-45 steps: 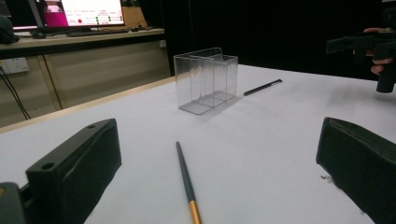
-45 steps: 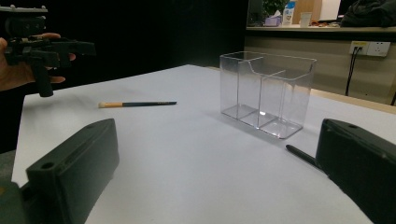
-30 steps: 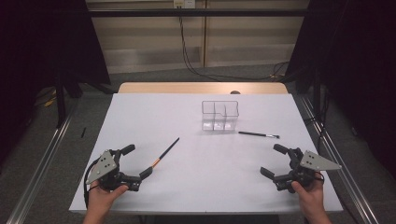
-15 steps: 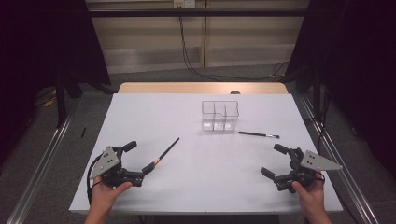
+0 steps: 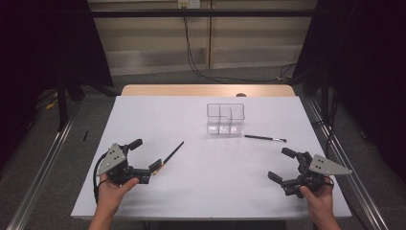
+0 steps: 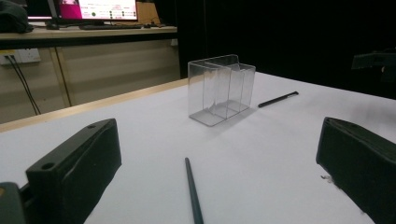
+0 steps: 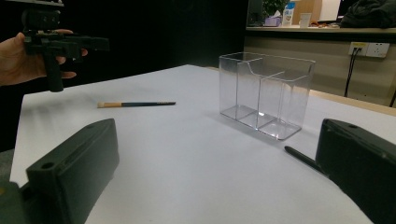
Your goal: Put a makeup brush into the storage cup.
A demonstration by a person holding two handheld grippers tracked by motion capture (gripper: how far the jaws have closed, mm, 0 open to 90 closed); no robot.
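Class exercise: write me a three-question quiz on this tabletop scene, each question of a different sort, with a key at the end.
1. True or false: the clear organizer holds a pen.
2. Which gripper is nearer the dark pencil with the tan end? A: left gripper B: right gripper C: both equally
3. Fill in: the thin black brush lies on the white table, to the ____ of the organizer as the high view shows it.

Key:
1. False; its compartments are empty.
2. A; the pencil lies between its open jaws in the left gripper view.
3. Right.
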